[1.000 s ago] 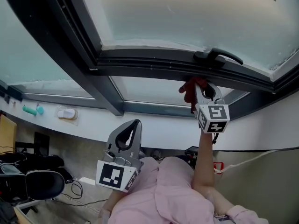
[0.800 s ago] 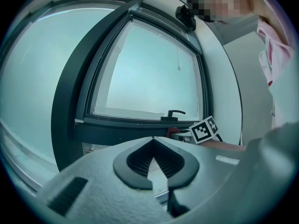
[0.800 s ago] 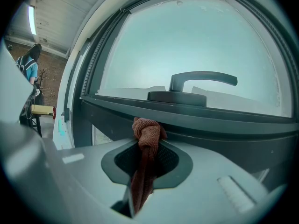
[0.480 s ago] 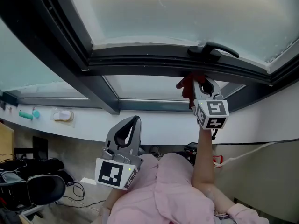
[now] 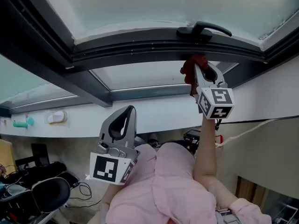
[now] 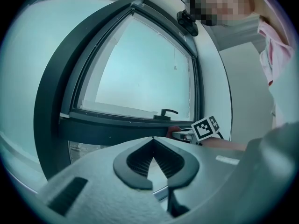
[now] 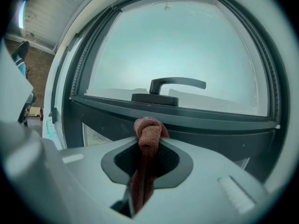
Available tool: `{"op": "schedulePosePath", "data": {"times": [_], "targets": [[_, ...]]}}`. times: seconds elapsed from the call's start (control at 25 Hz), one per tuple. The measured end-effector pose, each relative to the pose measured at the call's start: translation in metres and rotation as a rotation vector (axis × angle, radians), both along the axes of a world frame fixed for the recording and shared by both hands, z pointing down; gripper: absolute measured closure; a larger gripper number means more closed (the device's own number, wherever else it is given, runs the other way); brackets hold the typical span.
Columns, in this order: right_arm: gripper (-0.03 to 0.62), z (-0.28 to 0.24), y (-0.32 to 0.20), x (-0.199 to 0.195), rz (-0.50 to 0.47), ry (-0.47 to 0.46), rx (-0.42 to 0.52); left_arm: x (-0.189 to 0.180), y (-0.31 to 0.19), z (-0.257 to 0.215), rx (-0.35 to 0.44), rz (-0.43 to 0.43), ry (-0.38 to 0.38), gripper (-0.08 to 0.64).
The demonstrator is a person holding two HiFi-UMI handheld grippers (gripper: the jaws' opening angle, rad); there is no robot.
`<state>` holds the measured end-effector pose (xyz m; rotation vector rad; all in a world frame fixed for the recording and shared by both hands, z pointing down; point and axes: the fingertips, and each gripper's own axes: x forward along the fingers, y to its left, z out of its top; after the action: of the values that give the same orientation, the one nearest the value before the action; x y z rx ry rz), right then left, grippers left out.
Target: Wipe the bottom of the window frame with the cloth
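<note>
The right gripper [image 5: 202,73], clamping the red cloth [image 7: 148,130] just below the handle [image 5: 204,29], is seemingly wiping the window frame [image 5: 140,48], needing a steady sideways slide next; the left gripper [image 5: 127,112] is idling, jaws together, empty

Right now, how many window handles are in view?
1. The black handle sits on the frame's bottom rail, close above the red cloth clamped in the right tool. More could be out of frame.

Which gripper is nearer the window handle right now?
Right. The right gripper, clamped on the cloth, is up at the window frame, just below the window handle. The left gripper, shut and empty, hangs much lower and off to the left.
</note>
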<state>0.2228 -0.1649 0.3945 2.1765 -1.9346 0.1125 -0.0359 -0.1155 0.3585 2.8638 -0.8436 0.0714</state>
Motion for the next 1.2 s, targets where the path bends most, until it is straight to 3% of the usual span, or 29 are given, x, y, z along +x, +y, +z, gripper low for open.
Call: {"op": "schedulePosePath", "data": {"times": [0.32,0.76,1.2], "targets": [[0.532,-0.037,0.038,-0.005,0.057,-0.053,0.09,-0.015,-0.012,-0.002,0.004,0.064,-0.006,0.565],[0.534,-0.065,0.094,-0.021,0.202,0.016,0.129,-0.053,-0.026,0.004,-0.022,0.104,-0.002,0.565],[0.532,-0.066,0.082,-0.052,0.18,0.031,0.138,-0.08,-0.036,0.011,-0.033,0.077,-0.004,0.565]]}}
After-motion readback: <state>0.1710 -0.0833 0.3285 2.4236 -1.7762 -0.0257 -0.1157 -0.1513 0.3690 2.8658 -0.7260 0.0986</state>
